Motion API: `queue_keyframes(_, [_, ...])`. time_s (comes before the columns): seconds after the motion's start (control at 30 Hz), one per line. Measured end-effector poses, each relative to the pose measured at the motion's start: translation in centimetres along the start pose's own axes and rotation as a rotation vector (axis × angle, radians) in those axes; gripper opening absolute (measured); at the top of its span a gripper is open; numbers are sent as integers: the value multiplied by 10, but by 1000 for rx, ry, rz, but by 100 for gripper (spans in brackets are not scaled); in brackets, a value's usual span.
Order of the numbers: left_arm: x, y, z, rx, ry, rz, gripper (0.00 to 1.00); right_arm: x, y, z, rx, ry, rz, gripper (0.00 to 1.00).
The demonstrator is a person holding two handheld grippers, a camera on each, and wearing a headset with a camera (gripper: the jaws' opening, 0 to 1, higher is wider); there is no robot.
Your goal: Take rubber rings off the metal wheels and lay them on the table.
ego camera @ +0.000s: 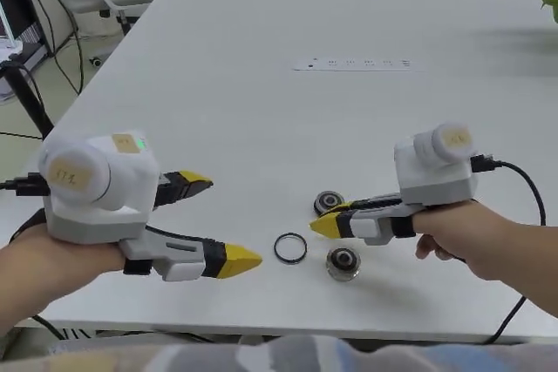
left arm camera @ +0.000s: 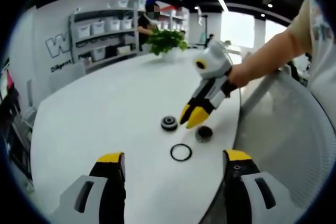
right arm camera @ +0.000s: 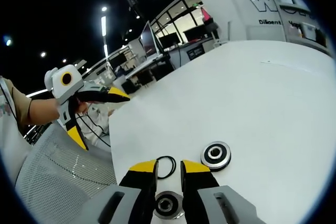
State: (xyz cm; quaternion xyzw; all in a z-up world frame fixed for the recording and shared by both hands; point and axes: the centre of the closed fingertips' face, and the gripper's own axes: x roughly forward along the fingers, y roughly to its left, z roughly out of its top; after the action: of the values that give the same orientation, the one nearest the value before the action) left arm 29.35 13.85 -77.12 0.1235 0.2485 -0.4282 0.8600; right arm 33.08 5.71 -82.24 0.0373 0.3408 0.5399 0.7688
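Stretching from the bottom edge of the head view up to its top, the white table (ego camera: 261, 102) carries everything, with a flat white power strip (ego camera: 349, 64) lying in the upper middle. At the lower left of that view sits the left gripper (ego camera: 220, 221), held in a hand, its two yellow-tipped jaws spread wide apart with nothing between them; its own view shows the same wide gap at the bottom of the frame. At the right of the head view is the right gripper (ego camera: 318, 226), also hand-held, its jaws drawn nearly together with only a thin gap and nothing clamped in them, the tips pointing toward the centre of the frame. Just above those tips lies one metal wheel (ego camera: 329, 203) with a dark outer band. Just below them, toward the lower centre, lies a second wheel (ego camera: 342, 262), greyer around its edge; in the right gripper view it sits at the bottom, seen through the slit between the jaws. Left of that second wheel, apart from both, a loose black rubber ring (ego camera: 276, 248) lies flat on the table.
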Motion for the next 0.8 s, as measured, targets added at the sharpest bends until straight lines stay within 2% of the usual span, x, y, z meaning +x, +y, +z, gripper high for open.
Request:
queue_keyframes(0.33, [14,3,13,8,-3,-24,77,-23,-5,12,-56,-14,-22,18])
queue_keyframes(0.5, [25,7,14,24,20,-39,75,-31,-12,12,-86,-7,-49,21])
queue_keyframes(0.6, [30,9,16,25,20,-43,74,-34,-16,12,-80,-11,-54,22])
queue_keyframes(0.8, [42,14,16,26,30,-39,73,-38,-24,9,-117,5,-83,26])
